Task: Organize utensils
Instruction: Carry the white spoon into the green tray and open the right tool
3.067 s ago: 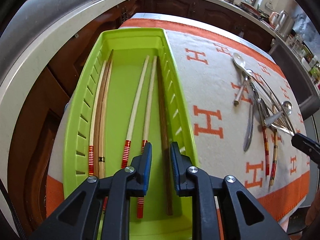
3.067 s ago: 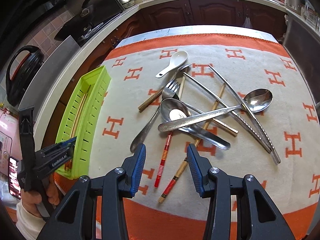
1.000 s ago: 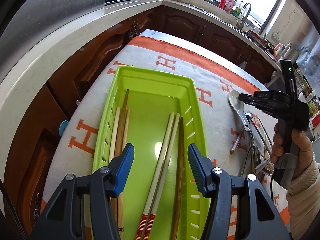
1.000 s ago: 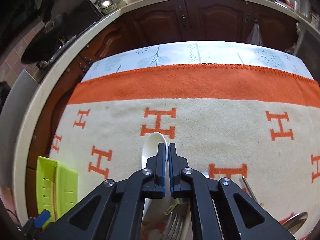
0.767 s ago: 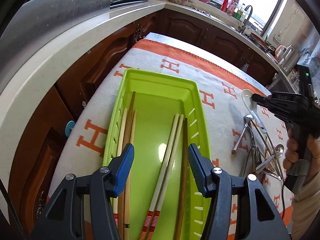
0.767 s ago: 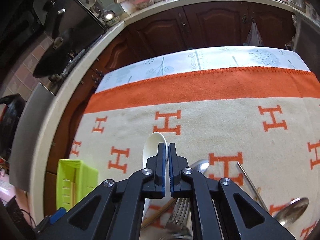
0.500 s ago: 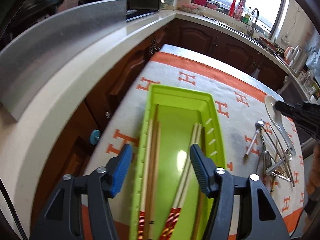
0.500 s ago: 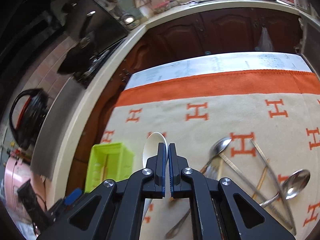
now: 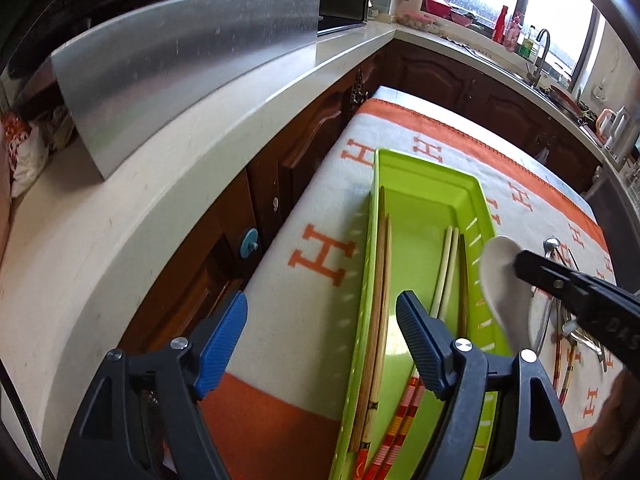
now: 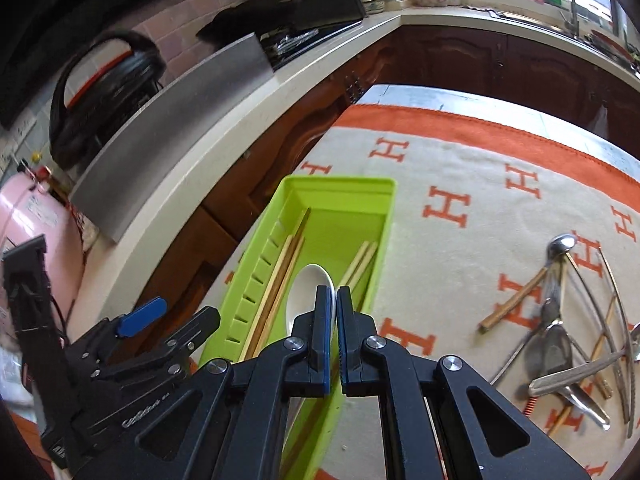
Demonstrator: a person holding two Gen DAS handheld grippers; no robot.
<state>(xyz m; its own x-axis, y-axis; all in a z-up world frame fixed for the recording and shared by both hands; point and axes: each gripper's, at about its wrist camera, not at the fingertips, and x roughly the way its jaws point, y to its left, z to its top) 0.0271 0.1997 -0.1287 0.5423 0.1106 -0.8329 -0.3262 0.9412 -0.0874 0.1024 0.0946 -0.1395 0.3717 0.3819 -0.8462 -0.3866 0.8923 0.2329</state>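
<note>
A lime green tray (image 9: 428, 162) lies on the orange-and-cream blanket and holds several chopsticks (image 9: 380, 280). My right gripper (image 10: 335, 292) is shut on the handle of a white ceramic spoon (image 10: 308, 292), whose bowl hangs over the tray (image 10: 340, 182) between the chopstick groups. In the left wrist view the spoon (image 9: 500, 280) and the right gripper (image 9: 520, 264) come in over the tray's right wall. My left gripper (image 9: 320, 340) hovers over the tray's near left rim. Its jaws are opening, with nothing between them. The left gripper (image 10: 176, 316) also shows left of the tray.
A pile of metal spoons, a fork and chopsticks (image 10: 560, 340) lies on the blanket to the right. A pale countertop (image 9: 160, 184) with a steel panel (image 9: 180, 60) runs along the left, across a gap with dark cabinets. A pink appliance (image 10: 28, 216) stands far left.
My right gripper has carried the white spoon left from the utensil pile to above the tray. My left gripper has drawn back towards the tray's left rim and its jaws have widened.
</note>
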